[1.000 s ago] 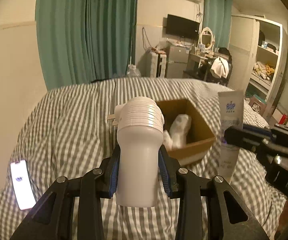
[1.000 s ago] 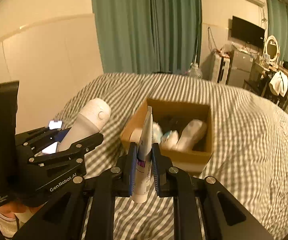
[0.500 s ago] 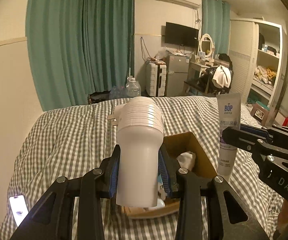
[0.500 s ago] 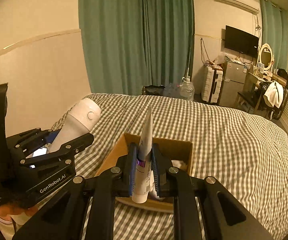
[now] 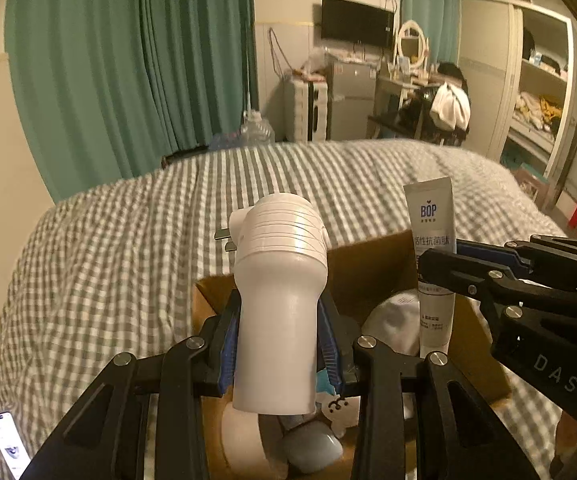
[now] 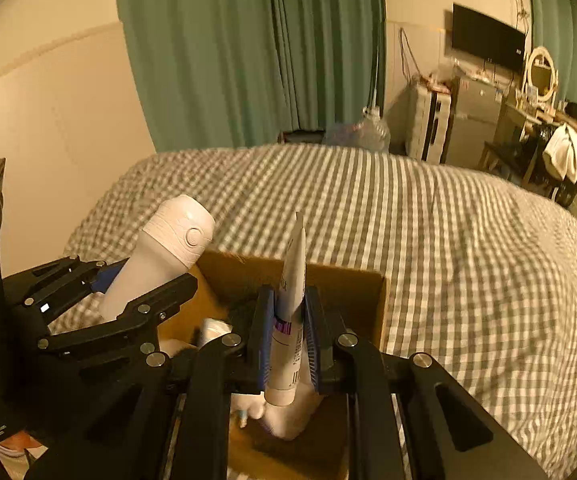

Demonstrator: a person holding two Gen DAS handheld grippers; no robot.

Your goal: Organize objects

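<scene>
Two grippers, each loaded, held over one open box on a bed; entries run left to right.

1. Phone (image 5: 8,438): lit screen, lying flat on the checked bedspread (image 5: 128,248) at the far left, well apart from the box.
2. Left gripper (image 5: 280,344): jaws pinching a white bottle (image 5: 278,300) by its lower body, blue pads pressed to both sides. The bottle stands nearly upright in the left wrist view, ridged cap at the top; in the right wrist view it (image 6: 160,256) tilts, with a round button showing on the cap. It hangs above the left part of the box.
3. Cardboard box (image 5: 368,268): open at the top, resting on the bedspread below both grippers. It holds several white and pale items; a rounded grey one (image 5: 312,448) lies near the front, and the rest are too hidden to name.
4. Right gripper (image 6: 288,340): jaws pinching a white tube (image 6: 290,312) at its middle, crimped end up and cap down. The tube (image 5: 432,264) carries "BOP" lettering and hangs upright above the right part of the box, its cap end over the contents.
5. Background: green curtains (image 5: 128,68), a wall-mounted television (image 5: 356,22), a round mirror (image 5: 410,44) on a cluttered desk, and open shelves (image 5: 540,92) at the far right.
</scene>
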